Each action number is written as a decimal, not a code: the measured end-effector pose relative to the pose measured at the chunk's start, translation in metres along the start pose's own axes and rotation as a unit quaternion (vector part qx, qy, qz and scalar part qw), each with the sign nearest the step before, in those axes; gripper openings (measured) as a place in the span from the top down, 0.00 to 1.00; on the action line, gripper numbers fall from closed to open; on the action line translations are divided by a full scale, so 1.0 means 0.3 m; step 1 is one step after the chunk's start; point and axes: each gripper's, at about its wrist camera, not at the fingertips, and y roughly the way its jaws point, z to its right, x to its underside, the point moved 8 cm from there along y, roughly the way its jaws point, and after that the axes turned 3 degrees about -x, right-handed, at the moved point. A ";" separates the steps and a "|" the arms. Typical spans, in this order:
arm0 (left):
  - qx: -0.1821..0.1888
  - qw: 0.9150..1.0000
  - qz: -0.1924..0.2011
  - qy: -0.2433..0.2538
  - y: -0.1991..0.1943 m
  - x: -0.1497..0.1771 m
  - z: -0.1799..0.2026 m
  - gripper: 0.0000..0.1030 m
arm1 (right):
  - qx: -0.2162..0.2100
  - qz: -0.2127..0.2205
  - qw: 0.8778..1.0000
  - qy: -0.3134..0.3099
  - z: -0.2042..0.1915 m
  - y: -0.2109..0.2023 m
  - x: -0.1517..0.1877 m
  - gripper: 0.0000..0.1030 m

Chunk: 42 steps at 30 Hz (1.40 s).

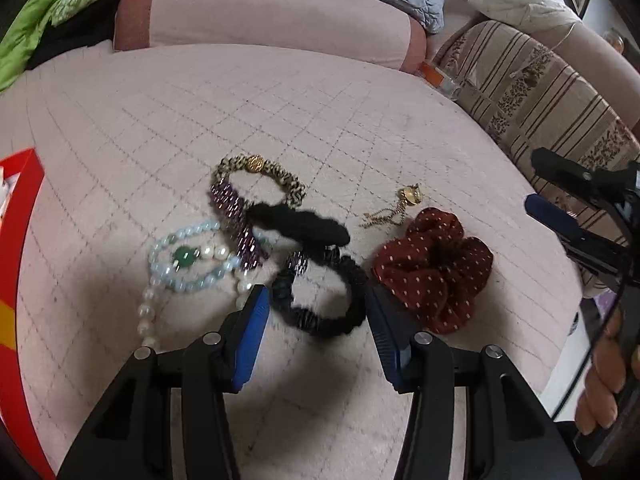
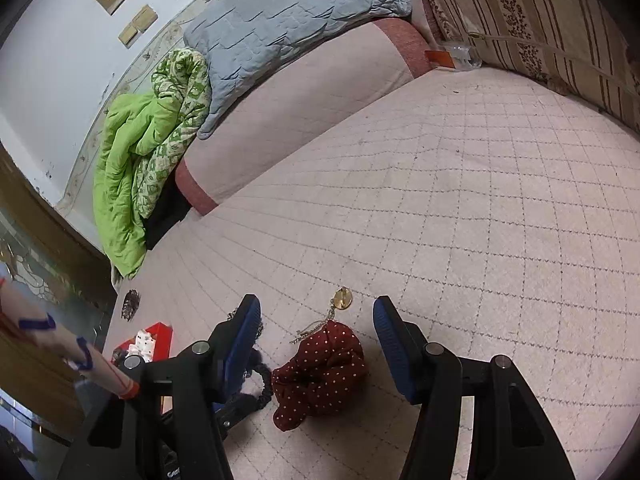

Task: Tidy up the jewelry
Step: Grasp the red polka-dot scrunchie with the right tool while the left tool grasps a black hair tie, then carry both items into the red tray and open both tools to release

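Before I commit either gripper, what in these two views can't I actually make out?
- Red box: left wrist view, cut by the frame edge; contents unseen.
- Pearl strand: lower end hidden behind the left gripper.
- Black scrunchie: right wrist view, mostly hidden behind the right gripper.

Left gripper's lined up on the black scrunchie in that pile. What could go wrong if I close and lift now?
The black ruffled scrunchie between the open left gripper fingers lies tangled with the purple beaded bracelet and the black fuzzy hair tie, so lifting may drag them along. The left finger sits near the pearl necklace and could snag it.
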 end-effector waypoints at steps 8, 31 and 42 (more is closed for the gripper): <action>0.030 0.998 0.002 0.048 0.018 0.018 0.080 0.93 | 0.006 -0.006 1.000 0.003 0.018 0.004 0.001 0.38; -0.001 0.991 0.123 0.056 -0.345 -0.008 -0.120 0.94 | 0.042 -0.097 0.991 -0.076 -0.068 0.145 0.165 0.93; -0.038 0.987 0.158 0.013 -0.475 -0.021 -0.334 0.93 | -0.089 0.061 0.979 -0.172 -0.474 0.024 0.105 0.93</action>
